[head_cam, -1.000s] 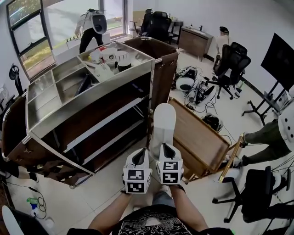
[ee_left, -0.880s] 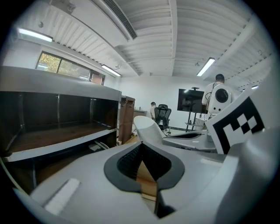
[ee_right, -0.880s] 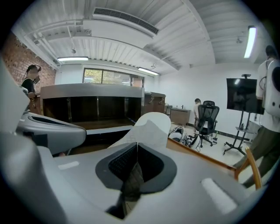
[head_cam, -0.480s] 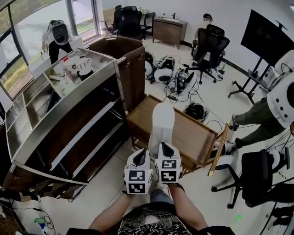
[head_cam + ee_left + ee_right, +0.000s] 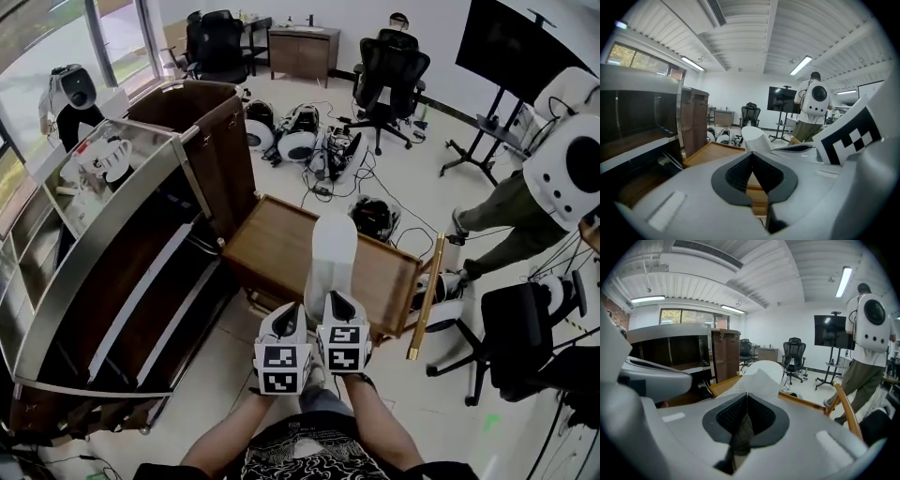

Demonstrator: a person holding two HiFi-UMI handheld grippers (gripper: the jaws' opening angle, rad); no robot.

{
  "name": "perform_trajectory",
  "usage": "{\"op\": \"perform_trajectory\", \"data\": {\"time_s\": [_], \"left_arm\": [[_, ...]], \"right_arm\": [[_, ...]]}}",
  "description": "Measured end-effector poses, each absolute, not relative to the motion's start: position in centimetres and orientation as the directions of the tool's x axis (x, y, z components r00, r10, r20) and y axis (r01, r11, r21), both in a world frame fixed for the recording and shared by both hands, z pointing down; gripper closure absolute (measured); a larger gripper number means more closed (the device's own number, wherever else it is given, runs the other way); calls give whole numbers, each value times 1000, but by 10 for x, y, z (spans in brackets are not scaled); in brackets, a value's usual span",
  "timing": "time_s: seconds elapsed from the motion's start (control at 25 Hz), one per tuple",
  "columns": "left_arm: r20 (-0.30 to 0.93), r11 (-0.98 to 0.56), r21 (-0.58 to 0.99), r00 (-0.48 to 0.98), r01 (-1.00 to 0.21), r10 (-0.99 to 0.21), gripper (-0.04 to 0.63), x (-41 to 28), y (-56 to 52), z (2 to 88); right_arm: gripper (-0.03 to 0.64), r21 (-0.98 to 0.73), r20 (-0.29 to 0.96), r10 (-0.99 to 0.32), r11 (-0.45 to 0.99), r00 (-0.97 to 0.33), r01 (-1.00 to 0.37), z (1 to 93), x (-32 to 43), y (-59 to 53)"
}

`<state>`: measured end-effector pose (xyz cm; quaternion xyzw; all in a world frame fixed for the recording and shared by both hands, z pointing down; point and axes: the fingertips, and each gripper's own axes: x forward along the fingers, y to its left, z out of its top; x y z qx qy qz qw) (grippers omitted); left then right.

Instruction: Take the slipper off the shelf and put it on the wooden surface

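Note:
A white slipper sticks out forward from my right gripper, whose jaws are shut on its heel end. It hangs above the wooden surface, a low tray-like table with a raised rim. In the right gripper view the slipper rises straight out of the closed right gripper. My left gripper sits just beside the right one, shut with nothing in it. Its own view shows the left gripper with tips touching and the slipper off to the right. The shelf is at my left.
A tall brown cabinet stands behind the shelf. Office chairs, cables and gear lie on the floor beyond the table. A person stands at the right next to a black chair. A wooden bar leans at the table's right end.
The view has swung right: the shelf slid to the left and the wooden surface came under the slipper. Both grippers keep their place and grip.

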<state>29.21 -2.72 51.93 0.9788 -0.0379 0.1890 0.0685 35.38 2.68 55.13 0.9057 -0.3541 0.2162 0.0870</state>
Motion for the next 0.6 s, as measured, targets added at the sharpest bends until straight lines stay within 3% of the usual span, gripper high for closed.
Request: {"op": "perform_trajectory", "data": {"time_s": [0.6], "left_arm": [[439, -995, 91, 898, -34, 9, 590, 354, -12, 552]], "right_arm": [[606, -33, 531, -494, -824, 689, -566, 615, 415, 64]]}}
